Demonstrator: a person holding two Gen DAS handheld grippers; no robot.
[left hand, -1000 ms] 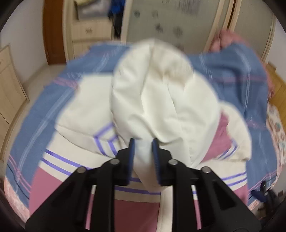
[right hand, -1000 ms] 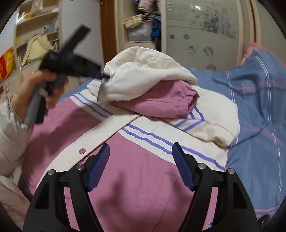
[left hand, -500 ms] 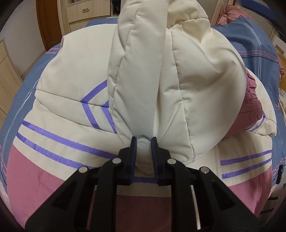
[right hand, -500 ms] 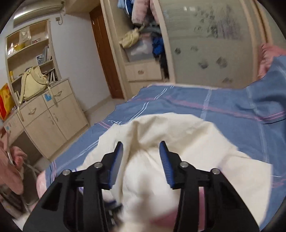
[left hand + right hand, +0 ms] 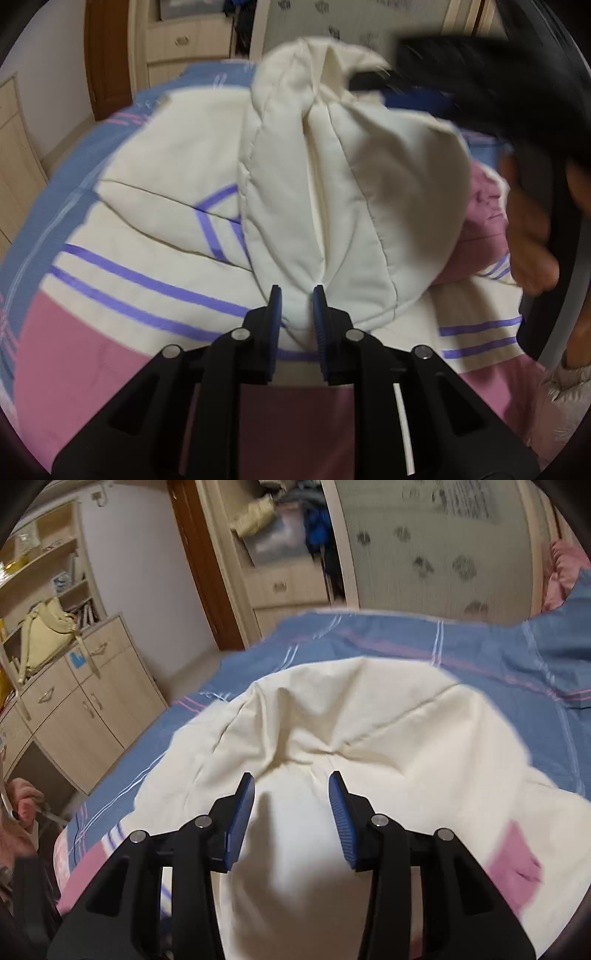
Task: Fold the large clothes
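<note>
A padded jacket in cream and pink with purple stripes (image 5: 155, 288) lies on the bed. Its cream hood (image 5: 354, 206) is pulled over the body toward me. My left gripper (image 5: 297, 295) is shut on the hood's front edge. My right gripper (image 5: 291, 786) is open, its blue pads either side of the hood's rounded cream top (image 5: 295, 849), right above it. In the left wrist view the right gripper (image 5: 491, 85) appears as a dark blur at the hood's far top, with the hand holding it at the right edge. A pink sleeve (image 5: 484, 221) lies folded under the hood.
A blue plaid bedsheet (image 5: 406, 646) covers the bed. A wooden cabinet (image 5: 74, 709) with a yellow bag (image 5: 44, 635) stands left of the bed. A wardrobe with a frosted sliding door (image 5: 424, 542) and a brown door frame (image 5: 199, 554) stand beyond the bed's far end.
The right gripper has moved in over the top of the hood and has opened wider. The left gripper stays shut on the hood's edge; the hood has lowered toward the jacket body.
</note>
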